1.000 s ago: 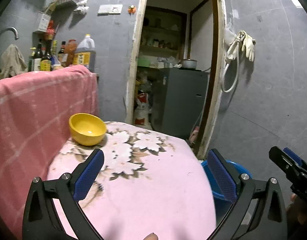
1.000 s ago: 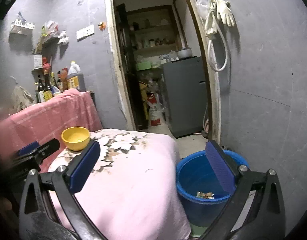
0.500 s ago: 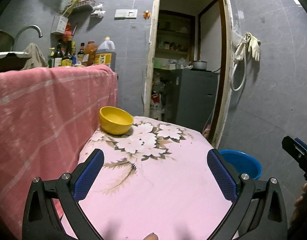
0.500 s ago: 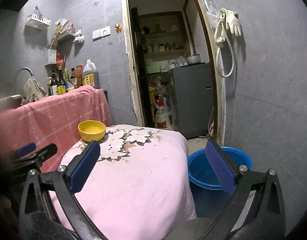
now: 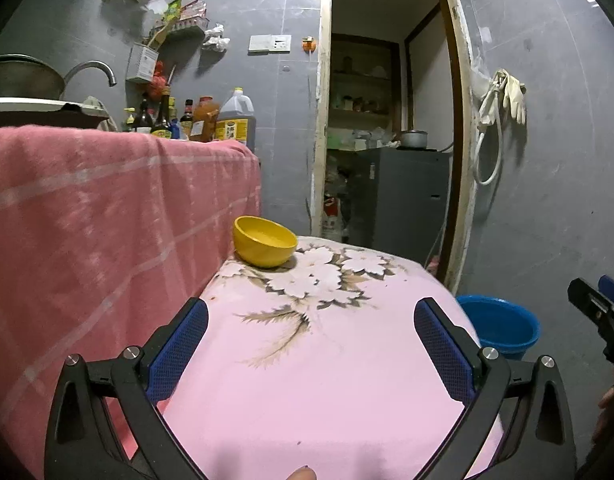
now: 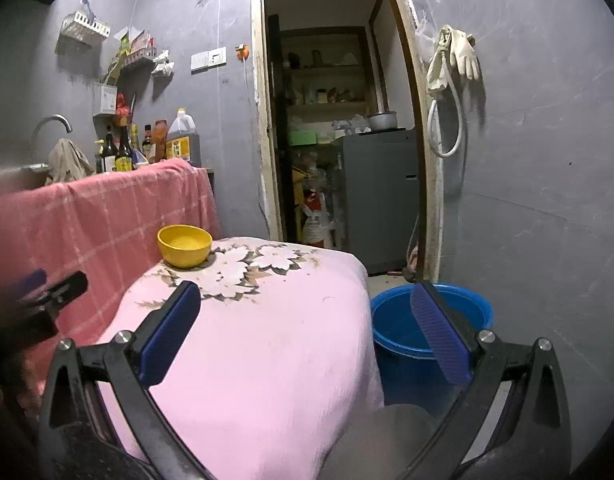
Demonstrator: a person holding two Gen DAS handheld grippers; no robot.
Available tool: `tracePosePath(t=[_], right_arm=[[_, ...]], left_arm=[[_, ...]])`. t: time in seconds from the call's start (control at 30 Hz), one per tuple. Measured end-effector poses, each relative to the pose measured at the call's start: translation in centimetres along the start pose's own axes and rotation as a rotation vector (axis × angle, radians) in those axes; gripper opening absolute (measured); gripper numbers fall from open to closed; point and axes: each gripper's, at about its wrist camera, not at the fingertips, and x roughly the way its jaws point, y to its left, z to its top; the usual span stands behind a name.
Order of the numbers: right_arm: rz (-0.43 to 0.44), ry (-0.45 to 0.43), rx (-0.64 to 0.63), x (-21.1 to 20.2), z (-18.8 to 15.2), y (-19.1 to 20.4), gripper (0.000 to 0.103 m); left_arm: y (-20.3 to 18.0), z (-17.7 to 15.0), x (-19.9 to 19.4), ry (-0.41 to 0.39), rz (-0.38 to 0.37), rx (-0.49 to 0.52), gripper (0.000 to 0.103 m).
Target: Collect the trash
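On the floor at the right edge of the pink floral-covered table (image 6: 267, 340) sits the blue bucket (image 6: 395, 320), the trash receptacle as we read it; its inside is mostly hidden from here, so we can't tell what it holds. No loose trash shows on the tabletop. The only item there is the yellow bowl (image 5: 265, 242) at the far left corner, upright, touching the floral cloth, tucked against the pink checked cloth (image 5: 99, 208) draped over the counter. We can't see whether the bowl holds scraps; likely it is the next target, to be emptied into the bucket.

We hold the left gripper (image 5: 311, 344) above the near table edge, jaws spread wide, nothing between the blue pads. The right gripper (image 6: 307, 332) is likewise wide apart and empty, hanging over the table's right side with its right pad lined up over the bucket rim. Both aim forward at the bowl, well apart from it.

Behind: sauce bottles (image 5: 159, 118) and an oil jug (image 5: 235, 118) on the counter, a faucet (image 5: 93, 70), an open doorway with a grey fridge (image 6: 375, 196), rubber gloves (image 6: 463, 56) hung on the wall.
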Motion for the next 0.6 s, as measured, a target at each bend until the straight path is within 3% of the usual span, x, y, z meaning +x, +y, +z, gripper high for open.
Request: tracePosePath(t=[0.6], right_arm=[[-0.038, 0.028, -0.018, -0.4, -2.8, 0.5, 0.103]], left_arm=[[0.6, -3.6, -0.5, 0.026, 0.026, -0.003, 0.101]])
